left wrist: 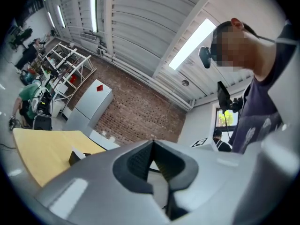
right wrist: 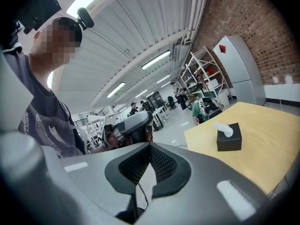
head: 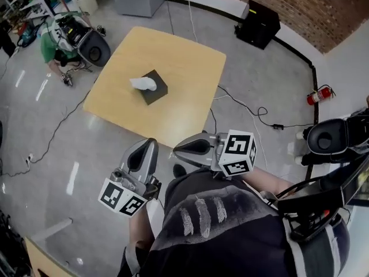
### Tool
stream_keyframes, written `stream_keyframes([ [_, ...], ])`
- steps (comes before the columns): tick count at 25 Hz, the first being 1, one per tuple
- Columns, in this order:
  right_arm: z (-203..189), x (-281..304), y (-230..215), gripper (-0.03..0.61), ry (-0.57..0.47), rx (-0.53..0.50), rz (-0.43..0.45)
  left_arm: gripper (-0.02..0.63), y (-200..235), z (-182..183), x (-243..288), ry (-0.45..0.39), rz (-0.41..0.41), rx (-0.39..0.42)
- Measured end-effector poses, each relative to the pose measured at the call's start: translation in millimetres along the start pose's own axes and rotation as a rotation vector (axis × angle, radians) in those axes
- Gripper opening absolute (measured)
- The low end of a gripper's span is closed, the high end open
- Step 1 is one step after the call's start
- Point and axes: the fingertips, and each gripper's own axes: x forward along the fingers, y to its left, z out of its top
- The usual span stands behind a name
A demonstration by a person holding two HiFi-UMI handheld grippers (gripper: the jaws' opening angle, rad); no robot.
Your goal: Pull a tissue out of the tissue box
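We note the black tissue box [head: 155,91] near the middle of the wooden table [head: 190,114], with a white tissue [head: 143,83] sticking out of its top. The left gripper [left wrist: 152,143] and right gripper [right wrist: 150,145] are off the table's near edge, well apart from the box. Each has its jaws pressed together on nothing.

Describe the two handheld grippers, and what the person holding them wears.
The left gripper and right gripper look alike: smooth silver-grey shells tapering to a point, with black textured pads inside. Each carries a white cube printed with black square markers. The person wears a dark shirt with pale feather prints.
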Motion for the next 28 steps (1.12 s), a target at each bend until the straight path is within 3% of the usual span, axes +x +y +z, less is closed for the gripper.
stream_keyframes([
  [9, 8, -1, -35, -0.002, -0.042, 0.067, 0.06, -0.003, 18, -1, 20, 0.044, 0.084, 0.008],
  [16, 9, -19, -70, -0.002, -0.069, 0.123, 0.05, -0.003, 32, -7, 52, 0.102, 0.125, -0.011],
  [21, 18, -37, -100, -0.002, -0.118, 0.155, 0.05, -0.003, 39, 0, 83, 0.145, 0.144, 0.024],
  [28, 37, -68, -146, -0.002, -0.157, 0.181, 0.103, -0.003, 47, 17, 134, 0.158, 0.232, 0.059],
])
